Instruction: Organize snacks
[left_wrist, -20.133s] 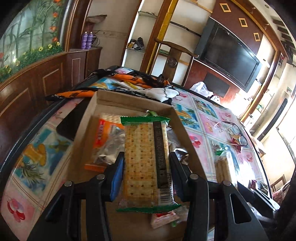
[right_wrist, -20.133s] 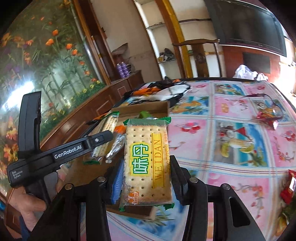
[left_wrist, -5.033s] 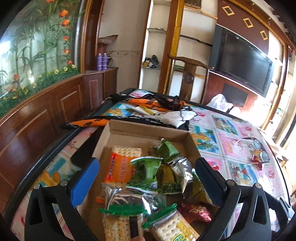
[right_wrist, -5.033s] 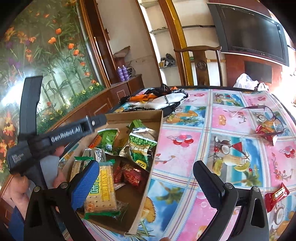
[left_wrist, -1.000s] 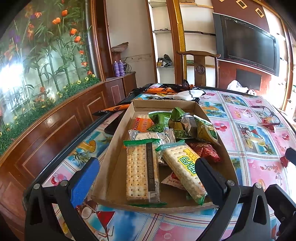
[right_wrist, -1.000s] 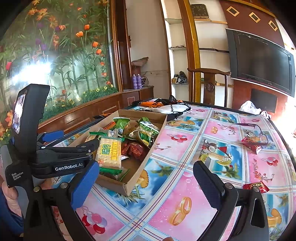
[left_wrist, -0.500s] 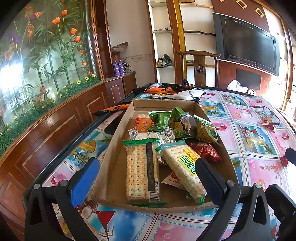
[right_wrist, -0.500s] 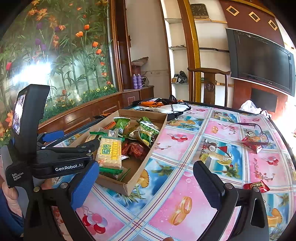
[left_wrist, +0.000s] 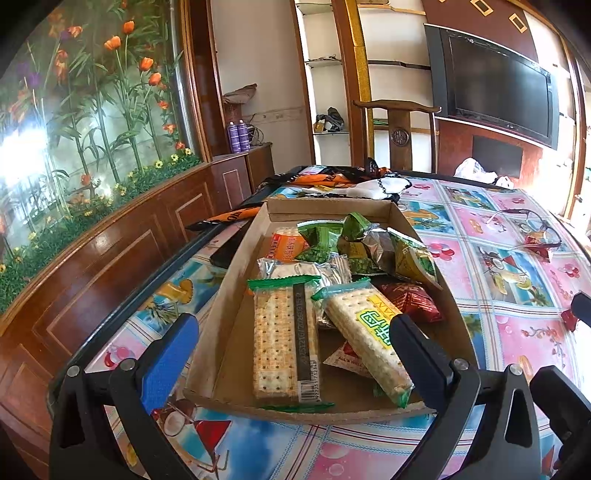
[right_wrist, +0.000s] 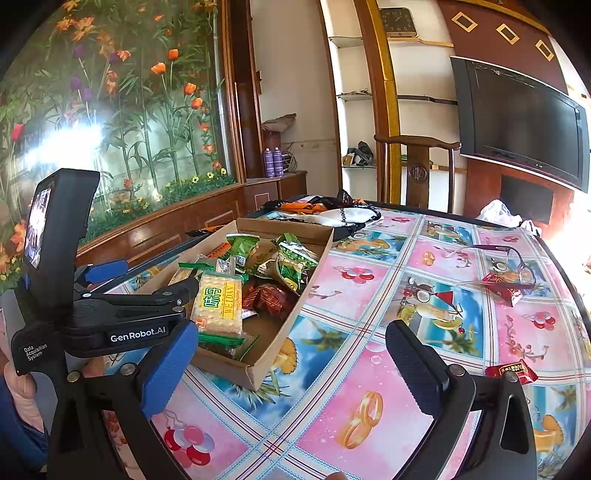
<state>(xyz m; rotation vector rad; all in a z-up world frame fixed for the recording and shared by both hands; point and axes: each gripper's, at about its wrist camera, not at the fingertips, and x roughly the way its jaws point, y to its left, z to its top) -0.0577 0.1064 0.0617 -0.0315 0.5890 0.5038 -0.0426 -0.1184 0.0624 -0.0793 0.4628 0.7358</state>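
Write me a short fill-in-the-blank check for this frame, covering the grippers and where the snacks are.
1. Both the left gripper and the right gripper are ____.
2. The two cracker packs lie inside the cardboard ____.
3. A small red snack packet lies on the ____, outside the box.
4. The eyeglasses rest beside another ____ packet.

Missing words: open; box; table; red
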